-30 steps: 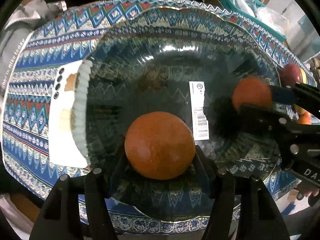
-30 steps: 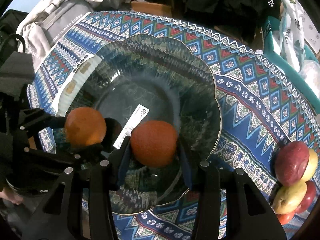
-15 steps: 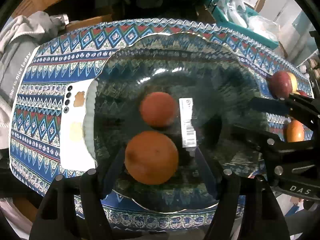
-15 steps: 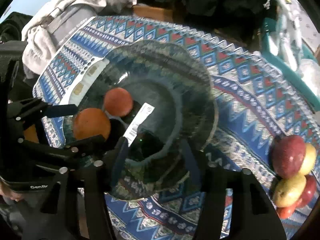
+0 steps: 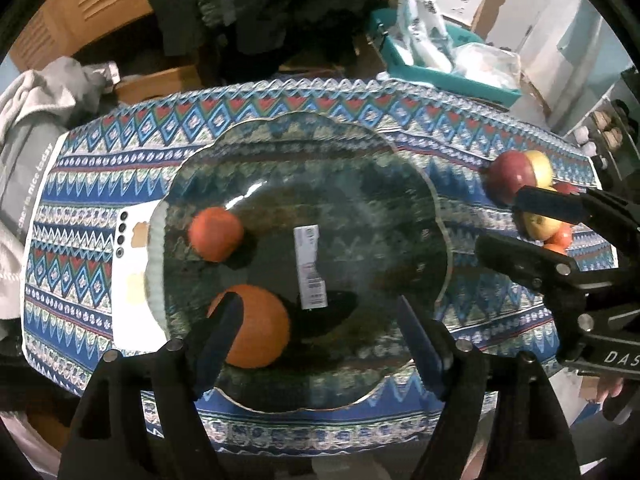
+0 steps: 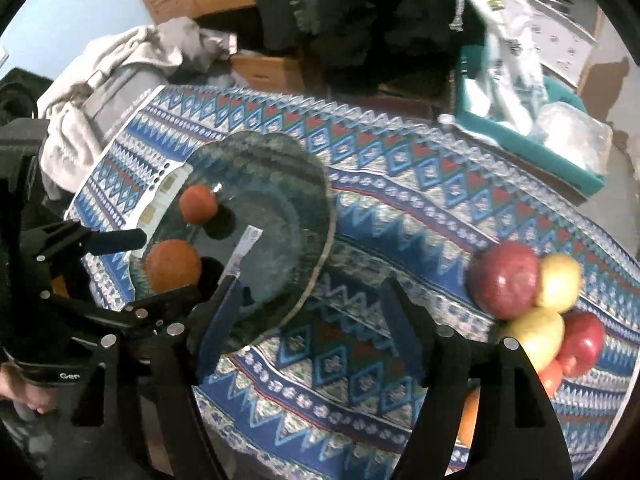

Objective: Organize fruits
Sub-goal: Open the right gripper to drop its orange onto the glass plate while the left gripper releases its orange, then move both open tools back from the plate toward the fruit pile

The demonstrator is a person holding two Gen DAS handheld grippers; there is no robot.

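Two oranges lie in a dark glass plate [image 5: 360, 184] [image 6: 288, 184]: a smaller one [image 5: 216, 234] [image 6: 198, 209] at its left and a bigger one [image 5: 260, 328] [image 6: 173, 265] near its front edge. My left gripper [image 5: 316, 328] is open above the plate's front, its left finger in front of the bigger orange. My right gripper [image 6: 312, 320] is open and empty over the cloth, right of the plate. A pile of red and yellow apples [image 6: 524, 292] [image 5: 520, 180] lies at the right end of the table.
A patterned blue cloth [image 6: 400, 208] covers the table. A white phone [image 5: 132, 272] lies partly under the plate's left rim. Grey clothing [image 6: 120, 64] is heaped beyond the table's left end. A teal tray of plastic bags [image 5: 440, 52] stands behind.
Both grippers opened and let their oranges go into the plate, then drew back. The right gripper swung right, away from the plate, towards the apples.
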